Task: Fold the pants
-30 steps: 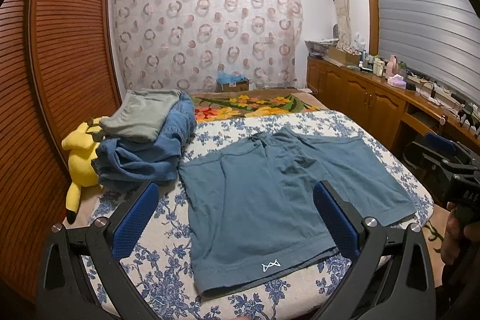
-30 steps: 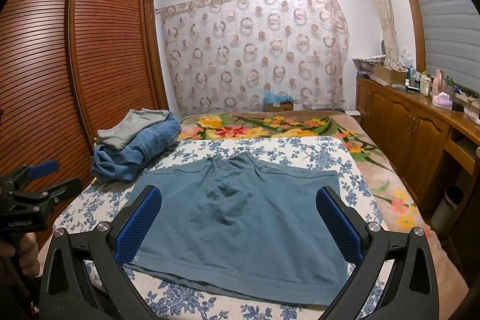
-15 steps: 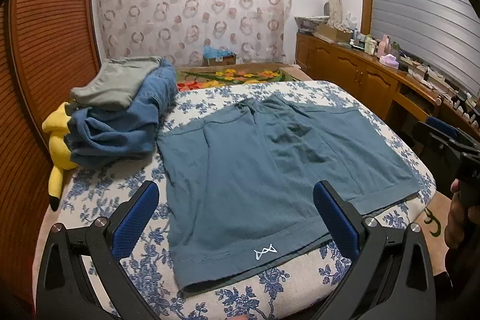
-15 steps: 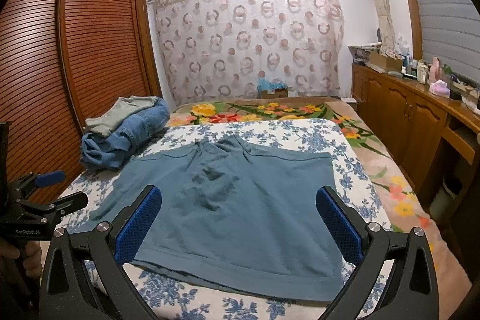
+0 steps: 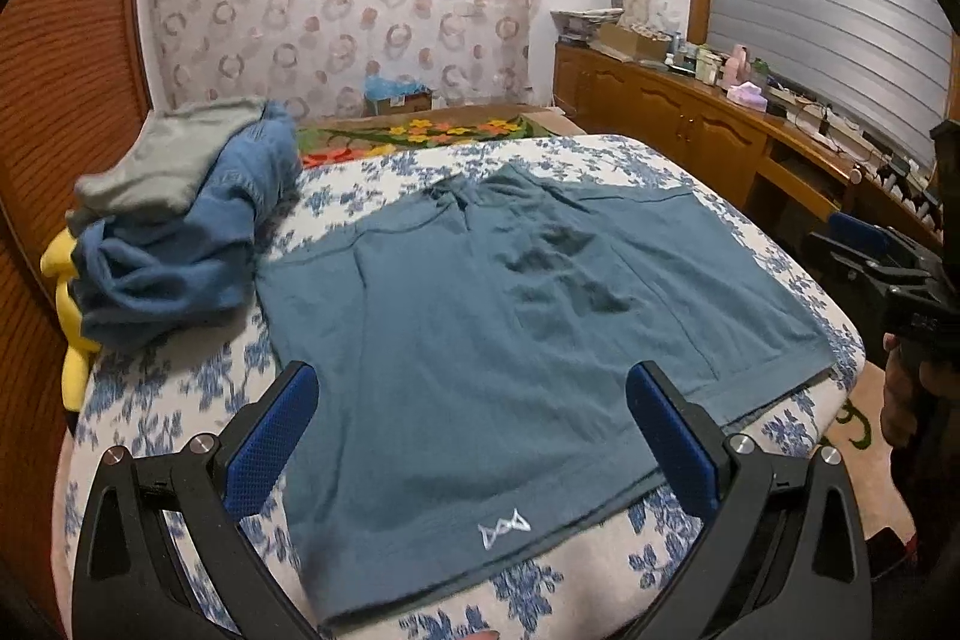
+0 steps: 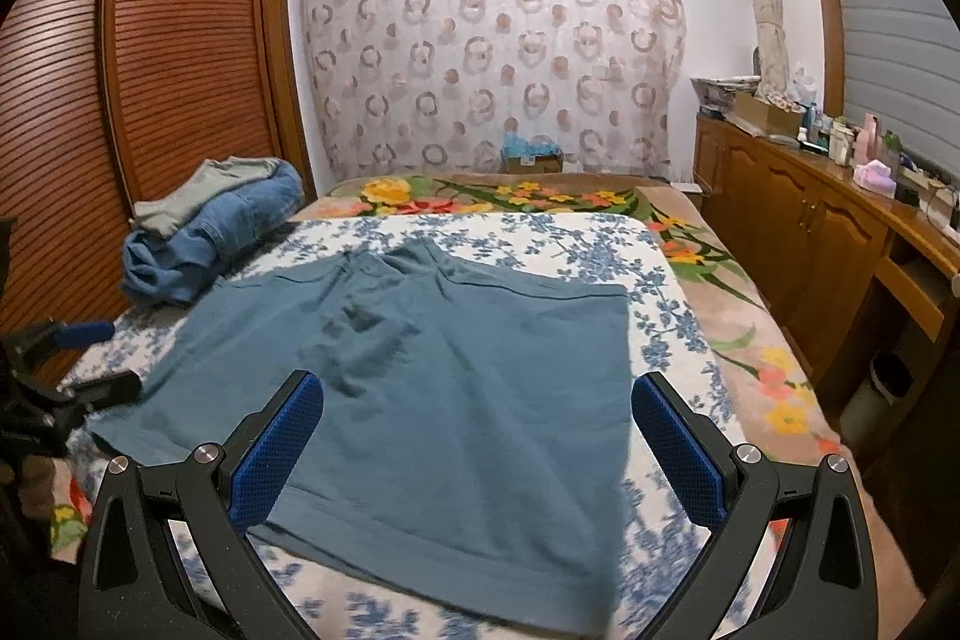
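Observation:
Teal-blue shorts (image 5: 480, 340) lie spread flat on the bed's floral cover, waistband far, hems near; a small white logo (image 5: 504, 526) marks the near left hem. They also show in the right wrist view (image 6: 450, 400). My left gripper (image 5: 471, 418) is open and empty, above the near left leg. My right gripper (image 6: 477, 430) is open and empty, above the right leg's hem. Each gripper shows in the other's view: the right gripper (image 5: 888, 268) at the bed's right edge, the left gripper (image 6: 72, 358) at its left edge.
A pile of denim and grey clothes (image 5: 180, 220) lies at the bed's left, also seen in the right wrist view (image 6: 210, 232), with a yellow plush (image 5: 66, 316) beside it. A wooden wardrobe (image 6: 150, 70) stands left. A cluttered wooden counter (image 6: 840, 220) runs along the right.
Both grippers have moved forward and lower toward the shorts, which now look larger. Both stay open and empty. The shorts have not moved.

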